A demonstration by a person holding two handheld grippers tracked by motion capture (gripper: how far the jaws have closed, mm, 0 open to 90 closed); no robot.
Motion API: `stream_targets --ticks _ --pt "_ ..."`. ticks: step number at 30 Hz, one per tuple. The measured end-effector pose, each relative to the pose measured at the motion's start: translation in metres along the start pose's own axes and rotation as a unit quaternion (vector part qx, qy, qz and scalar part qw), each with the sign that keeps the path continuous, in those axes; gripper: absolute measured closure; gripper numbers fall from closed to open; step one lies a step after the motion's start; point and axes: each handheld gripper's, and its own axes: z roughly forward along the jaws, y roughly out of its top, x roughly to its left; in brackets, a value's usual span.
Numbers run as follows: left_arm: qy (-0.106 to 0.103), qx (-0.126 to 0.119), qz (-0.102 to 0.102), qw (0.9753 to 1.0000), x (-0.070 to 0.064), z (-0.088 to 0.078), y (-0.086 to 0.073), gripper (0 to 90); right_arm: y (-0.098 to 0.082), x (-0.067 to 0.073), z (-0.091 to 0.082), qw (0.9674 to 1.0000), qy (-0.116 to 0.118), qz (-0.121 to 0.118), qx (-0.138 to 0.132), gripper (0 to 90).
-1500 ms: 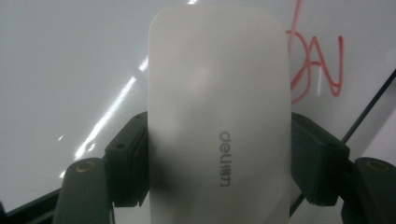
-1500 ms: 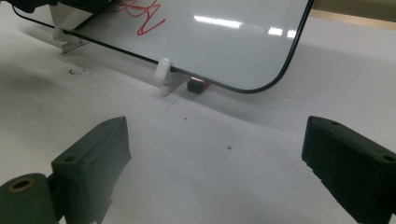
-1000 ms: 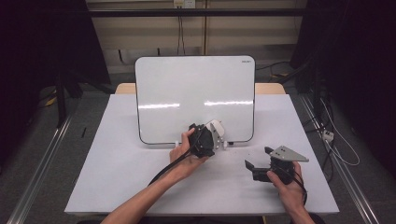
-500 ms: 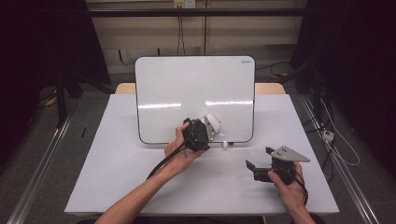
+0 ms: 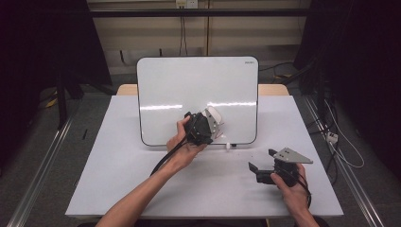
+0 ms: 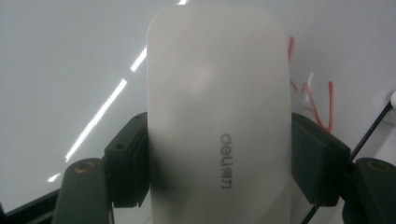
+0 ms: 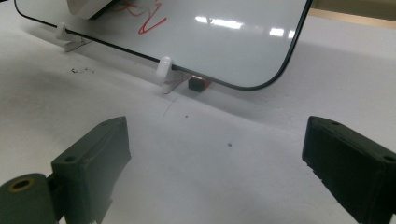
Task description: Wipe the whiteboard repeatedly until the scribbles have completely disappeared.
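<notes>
Against the propped white whiteboard (image 5: 198,90), left gripper (image 6: 219,154) clamps a white plastic eraser (image 6: 217,93), wiping; next, sweep across red scribbles (image 6: 317,100); right gripper (image 7: 215,163) gapes idle

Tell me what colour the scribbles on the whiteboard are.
Red scribbles on the glossy whiteboard, clearest in the right gripper view.

A whiteboard (image 5: 189,90) is propped upright on the white surface (image 5: 118,179). The left hand-held gripper (image 5: 213,124) is held against its lower part, closed on a white eraser (image 5: 215,116). The right hand-held gripper (image 5: 253,171) is rested on the surface, well apart, jaws spread.
</notes>
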Motion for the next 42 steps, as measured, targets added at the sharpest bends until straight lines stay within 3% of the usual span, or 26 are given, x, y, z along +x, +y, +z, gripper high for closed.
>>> stream_targets --ticks 10,16,23,24,29,32,42 --pt "-0.004 -0.007 0.024 0.9997 -0.019 0.006 0.009 30.2 0.000 0.000 -0.001 1.0000 -0.001 -0.001 -0.001 7.8" --pt "-0.008 -0.016 0.016 0.9997 -0.027 0.010 0.011 30.1 0.000 -0.001 -0.003 1.0000 -0.002 0.000 -0.003 7.7" --pt "-0.010 -0.009 0.040 0.9991 -0.043 0.012 0.014 30.1 0.000 0.000 -0.002 1.0000 0.000 0.000 -0.004 7.7" --pt "-0.016 -0.013 0.028 0.9994 -0.044 0.014 0.015 30.1 0.000 0.000 -0.002 1.0000 0.000 -0.001 -0.004 7.7" --pt "-0.020 -0.011 0.050 0.9985 -0.057 0.017 0.022 30.1 0.000 0.000 -0.001 1.0000 -0.001 -0.001 -0.002 7.7" --pt "-0.028 -0.018 0.046 0.9984 -0.054 0.017 0.020 30.1 0.000 0.002 -0.002 1.0000 0.002 -0.004 -0.004 7.7" --pt "-0.023 -0.010 0.049 0.9985 -0.047 0.012 0.015 30.3 -0.001 -0.002 -0.005 1.0000 -0.001 0.001 -0.006 7.6"
